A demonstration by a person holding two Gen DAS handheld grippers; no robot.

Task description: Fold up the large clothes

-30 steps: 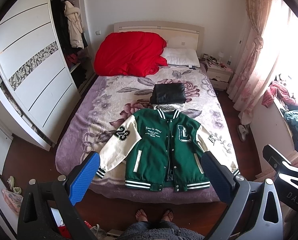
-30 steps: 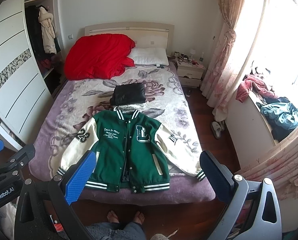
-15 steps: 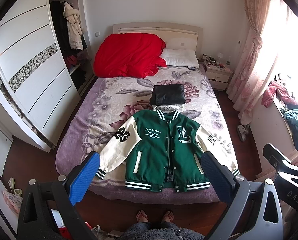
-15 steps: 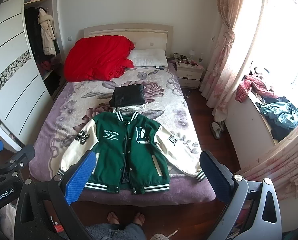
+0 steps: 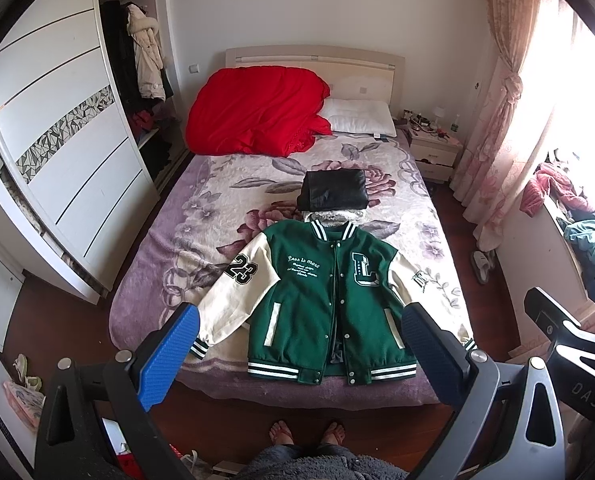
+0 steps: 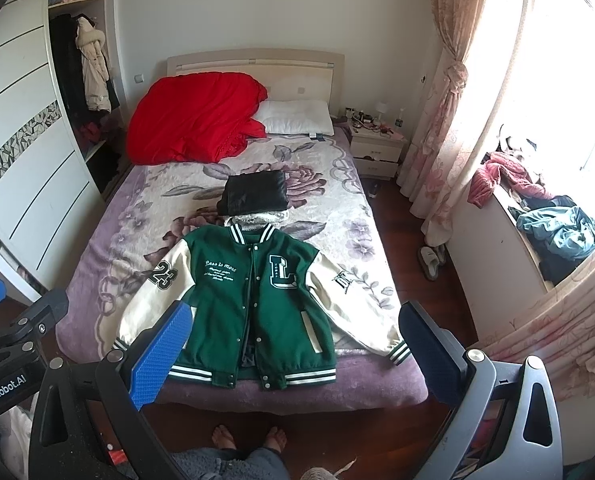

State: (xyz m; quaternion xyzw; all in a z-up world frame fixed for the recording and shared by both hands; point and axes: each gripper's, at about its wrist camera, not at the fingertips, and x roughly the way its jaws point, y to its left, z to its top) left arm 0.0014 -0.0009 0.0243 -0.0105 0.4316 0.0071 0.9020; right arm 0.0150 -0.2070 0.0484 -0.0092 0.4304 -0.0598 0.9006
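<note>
Jacket (image 5: 329, 304), green with cream sleeves, lies flat and face up low in the centre of both views, on the near end of the bed (image 5: 201, 216), sleeves spread to both sides and hem at the bed's foot edge. Left gripper (image 5: 297, 356) fills the bottom of its frame with fingers (image 5: 165, 356) spread wide, holding nothing, well apart from the jacket. Right gripper (image 6: 293, 352) sits the same way at the bottom of its frame, its blue finger (image 6: 157, 356) and dark finger far apart and empty. A "23" patch marks the sleeve at frame left and an "L" sits on the chest. Just past the collar lies a folded black garment (image 5: 333, 194) atop something grey and fuzzy. A red duvet (image 5: 257, 116) and pillow (image 5: 357, 118) lie by the headboard in the upper centre. Wardrobe (image 5: 65, 160) fills the left, curtains (image 5: 493, 128) the right. Bare feet (image 5: 307, 432) show at the bottom centre
</note>
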